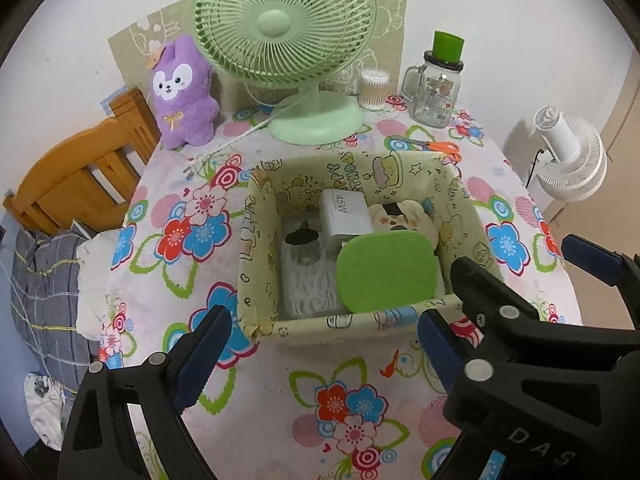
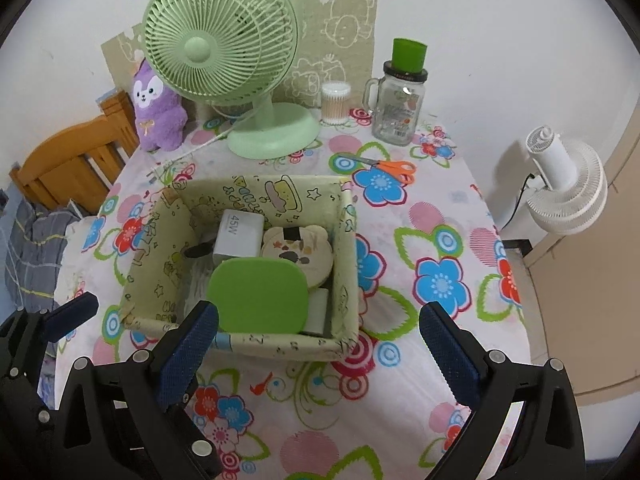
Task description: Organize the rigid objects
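A pale yellow fabric box stands mid-table. Inside lie a green rounded lid, a white 45W charger, a beige bear-shaped item and a small clear bottle with a black cap. My left gripper is open and empty in front of the box. My right gripper is open and empty at the box's near edge; it also shows at the right of the left wrist view.
Behind the box stand a green desk fan, a purple plush, a cotton swab tub and a glass jar mug. Orange scissors lie nearby. A white fan stands off the table's right edge.
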The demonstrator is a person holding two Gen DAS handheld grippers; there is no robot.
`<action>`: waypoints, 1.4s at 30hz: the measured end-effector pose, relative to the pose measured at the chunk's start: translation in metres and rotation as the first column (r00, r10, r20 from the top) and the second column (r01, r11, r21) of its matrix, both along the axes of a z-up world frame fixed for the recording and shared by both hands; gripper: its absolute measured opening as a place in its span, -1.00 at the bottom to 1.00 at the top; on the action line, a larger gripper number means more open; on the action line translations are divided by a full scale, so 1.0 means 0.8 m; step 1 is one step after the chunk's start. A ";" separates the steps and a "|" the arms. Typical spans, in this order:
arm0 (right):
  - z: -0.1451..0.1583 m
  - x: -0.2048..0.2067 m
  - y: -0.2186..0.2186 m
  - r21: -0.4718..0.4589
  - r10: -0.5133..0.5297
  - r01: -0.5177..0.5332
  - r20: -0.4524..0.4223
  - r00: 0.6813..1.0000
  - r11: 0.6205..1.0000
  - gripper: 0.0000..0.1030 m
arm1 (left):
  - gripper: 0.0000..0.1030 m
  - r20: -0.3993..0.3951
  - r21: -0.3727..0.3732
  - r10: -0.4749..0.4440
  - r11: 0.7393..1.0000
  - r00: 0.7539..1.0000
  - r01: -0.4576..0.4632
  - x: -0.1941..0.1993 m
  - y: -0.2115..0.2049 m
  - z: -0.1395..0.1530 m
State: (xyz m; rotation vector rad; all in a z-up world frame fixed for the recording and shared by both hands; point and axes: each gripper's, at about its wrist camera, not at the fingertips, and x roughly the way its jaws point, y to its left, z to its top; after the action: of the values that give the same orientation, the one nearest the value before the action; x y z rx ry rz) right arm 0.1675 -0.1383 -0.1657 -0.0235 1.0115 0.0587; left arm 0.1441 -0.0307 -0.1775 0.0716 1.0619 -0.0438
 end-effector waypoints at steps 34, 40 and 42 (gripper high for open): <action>0.137 -0.094 -0.048 0.071 -0.073 0.061 0.189 0.979 0.996 0.97 | 0.97 0.213 -0.005 0.082 0.997 0.974 -0.083 -0.085 0.027 0.141; 0.161 -0.104 -0.057 0.074 -0.086 0.071 0.228 0.970 0.995 0.97 | 1.00 0.261 -0.012 0.079 0.997 0.962 -0.078 -0.095 0.027 0.167; 0.168 -0.107 -0.058 0.070 -0.084 0.069 0.242 0.967 0.995 0.97 | 1.00 0.270 -0.018 0.081 0.997 0.959 -0.079 -0.097 0.028 0.173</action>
State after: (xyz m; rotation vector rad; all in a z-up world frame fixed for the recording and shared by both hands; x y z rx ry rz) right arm 0.0818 -0.1848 -0.0311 0.0636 0.7621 0.0152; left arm 0.0663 -0.0082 -0.0393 0.0275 0.7896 0.0349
